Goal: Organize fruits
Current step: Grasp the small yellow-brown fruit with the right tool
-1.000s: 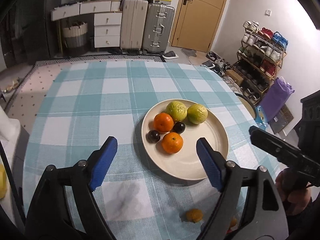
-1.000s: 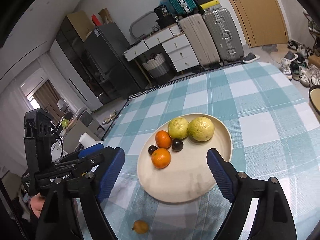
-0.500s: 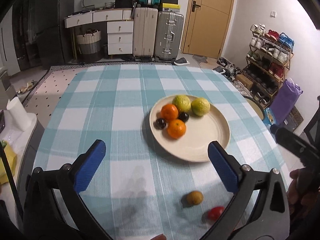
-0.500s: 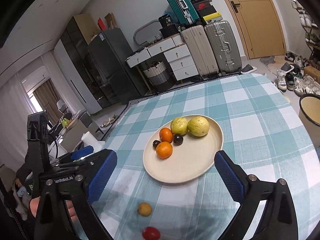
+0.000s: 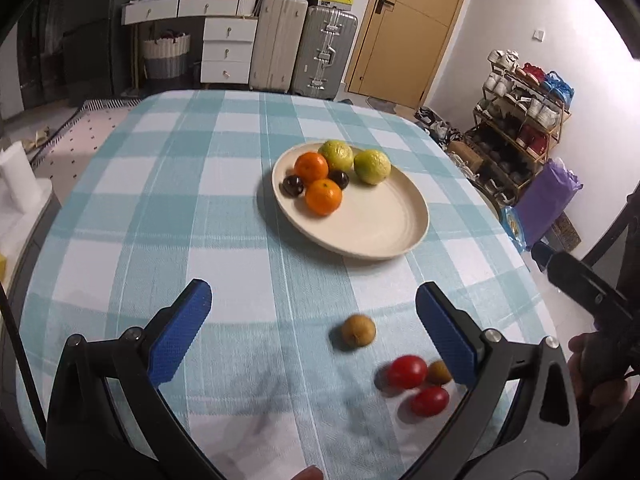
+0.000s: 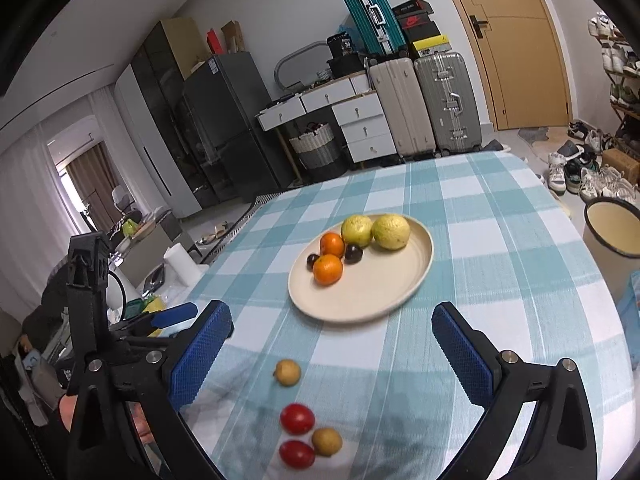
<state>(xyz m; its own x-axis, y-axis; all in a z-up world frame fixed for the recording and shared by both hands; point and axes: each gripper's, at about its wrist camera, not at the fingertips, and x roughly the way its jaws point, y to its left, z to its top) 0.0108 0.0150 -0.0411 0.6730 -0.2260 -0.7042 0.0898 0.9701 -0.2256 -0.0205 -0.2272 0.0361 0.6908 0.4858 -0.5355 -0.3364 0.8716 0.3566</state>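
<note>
A cream plate (image 5: 384,224) (image 6: 396,284) on the checked tablecloth holds two oranges (image 5: 323,197) (image 6: 328,269), two yellow-green fruits (image 5: 372,166) (image 6: 391,231) and two dark plums (image 5: 293,185). Loose on the cloth near the front lie a brown longan (image 5: 358,330) (image 6: 287,372), two red tomatoes (image 5: 406,371) (image 6: 297,418) and a second longan (image 6: 327,441). My left gripper (image 5: 314,330) is open and empty above the cloth. My right gripper (image 6: 332,356) is open and empty, with the loose fruit between and below its fingers.
The round table's edges fall away at left and right. A cream bin (image 6: 610,230) stands on the floor at the right. Suitcases (image 5: 324,52), a drawer unit and a shoe rack (image 5: 520,120) stand beyond the table. A paper roll (image 5: 16,176) stands at the left.
Both grippers have drawn back and up from the plate. The loose longans and tomatoes near the front edge have come into view.
</note>
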